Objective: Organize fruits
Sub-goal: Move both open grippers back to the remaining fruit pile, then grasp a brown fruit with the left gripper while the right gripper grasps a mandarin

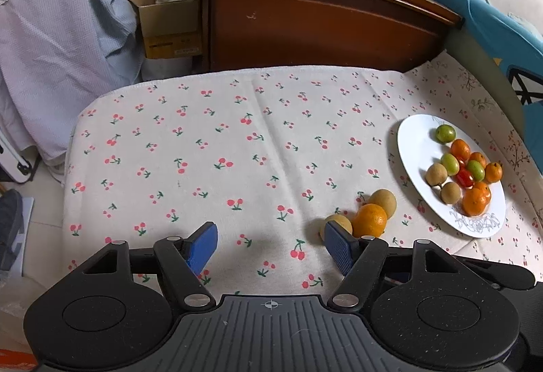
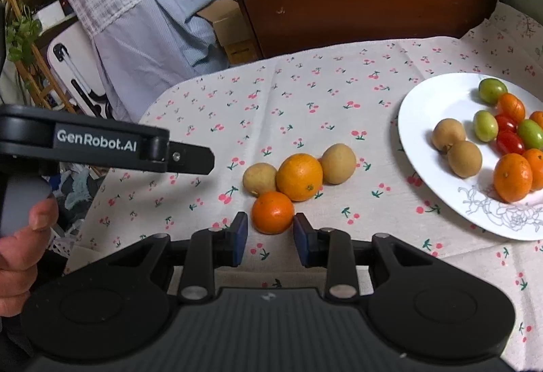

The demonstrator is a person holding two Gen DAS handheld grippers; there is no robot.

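Note:
On the cherry-print cloth [image 2: 322, 93] lie a large orange [image 2: 299, 177] and two tan round fruits [image 2: 259, 178] [image 2: 338, 163], bunched together. Just in front of them sits a small orange [image 2: 272, 212], and my right gripper [image 2: 270, 219] is shut on it, blue pads against its sides. A white plate [image 2: 437, 100] to the right holds several small oranges, green fruits, red tomatoes and two tan fruits. My left gripper [image 1: 270, 231] hangs open over bare cloth, left of the large orange [image 1: 369, 220]; the plate [image 1: 417, 134] is further right. In the right wrist view, the left gripper [image 2: 190, 161] shows at the left.
A dark wooden cabinet [image 1: 322, 22] stands behind the table's far edge, with an open cardboard box [image 1: 169, 19] and hanging fabric [image 1: 68, 32] to its left. A person's hand [image 2: 20, 246] grips the left tool's handle. The table drops off at the left.

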